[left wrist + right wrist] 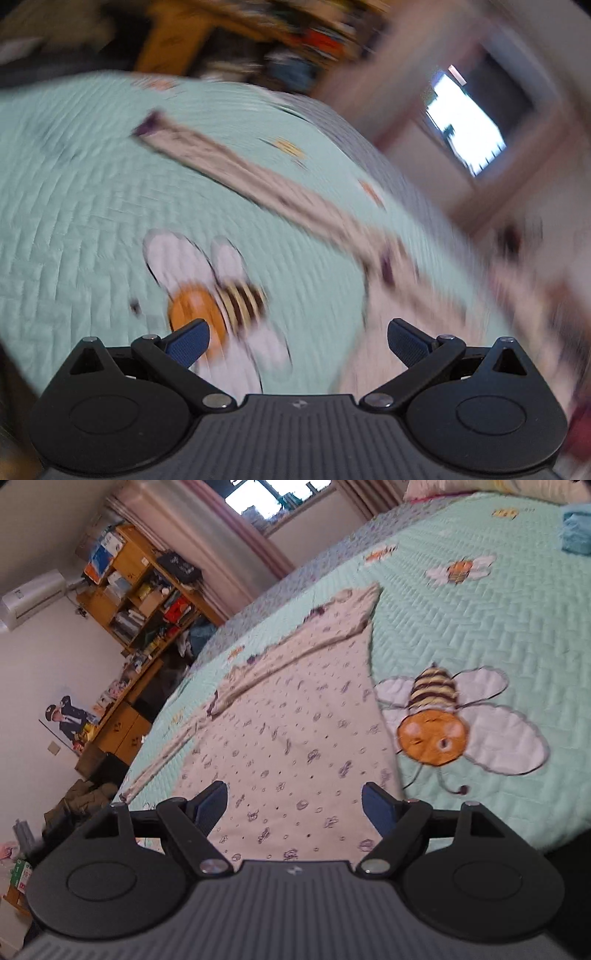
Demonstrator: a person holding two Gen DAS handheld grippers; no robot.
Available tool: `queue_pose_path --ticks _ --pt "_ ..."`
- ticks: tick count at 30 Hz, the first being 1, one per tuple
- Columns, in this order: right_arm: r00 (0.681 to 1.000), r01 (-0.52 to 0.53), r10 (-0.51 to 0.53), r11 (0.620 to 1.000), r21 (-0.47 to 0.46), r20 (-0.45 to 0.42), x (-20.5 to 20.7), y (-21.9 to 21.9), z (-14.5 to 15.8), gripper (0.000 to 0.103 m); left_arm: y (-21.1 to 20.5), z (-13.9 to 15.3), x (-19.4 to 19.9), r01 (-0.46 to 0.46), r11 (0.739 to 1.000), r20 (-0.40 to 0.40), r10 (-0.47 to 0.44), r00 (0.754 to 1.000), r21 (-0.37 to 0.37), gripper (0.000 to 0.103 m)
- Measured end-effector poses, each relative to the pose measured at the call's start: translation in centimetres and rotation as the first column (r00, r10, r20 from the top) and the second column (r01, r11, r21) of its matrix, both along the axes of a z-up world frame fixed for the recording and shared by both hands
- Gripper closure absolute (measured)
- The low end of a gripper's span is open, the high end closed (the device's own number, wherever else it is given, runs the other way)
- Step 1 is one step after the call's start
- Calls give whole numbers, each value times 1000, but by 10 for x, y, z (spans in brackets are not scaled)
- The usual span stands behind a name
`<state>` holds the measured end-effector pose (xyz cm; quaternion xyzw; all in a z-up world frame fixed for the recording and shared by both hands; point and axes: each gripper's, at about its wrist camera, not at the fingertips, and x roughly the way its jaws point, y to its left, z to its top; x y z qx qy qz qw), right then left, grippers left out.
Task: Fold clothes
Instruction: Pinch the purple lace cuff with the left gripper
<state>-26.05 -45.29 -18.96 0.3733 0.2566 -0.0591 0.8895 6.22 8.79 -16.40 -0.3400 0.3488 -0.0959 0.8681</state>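
Repositioning between folds, both sets of jaws released and holding nothing.
I read the printed garment [295,716] as lying flat on the bed [480,635], one long edge already turned in; my right gripper [295,805] hovers over its near hem, my left gripper [295,343] beside it. Next I need a corner pinch.

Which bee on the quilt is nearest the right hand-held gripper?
The big orange-faced bee beside the printed garment's right edge. The other bees, like the one farther up the quilt, look much smaller and more distant.
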Motion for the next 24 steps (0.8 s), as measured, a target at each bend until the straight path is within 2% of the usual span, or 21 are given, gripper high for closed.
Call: queue_pose_path --ticks 2,5,9,12,15,17,24 --pt "1000 -21 21 1000 -5 -19 9 7 -4 22 27 -17 32 -88 983 -48 81 996 -160 2" --pt "998 -54 51 997 -46 -45 17 17 -6 22 56 -49 72 -197 911 -130 160 978 -361 2" --pt "994 -69 60 993 -95 -94 29 20 -11 22 76 -78 110 -302 828 -204 231 951 -473 1" --pt "990 -64 53 994 -84 -131 41 17 -18 22 85 -86 132 -348 792 -206 282 937 -501 1" --pt "984 -71 57 995 -76 -171 58 16 -27 22 89 -88 156 -385 783 -199 330 923 -488 1" --pt "979 -83 68 994 -73 -192 70 18 -32 22 92 -87 175 -395 788 -188 347 919 -472 1" --pt "971 -119 95 988 -99 -220 96 24 -33 22 89 -74 237 -406 834 -134 384 913 -374 1"
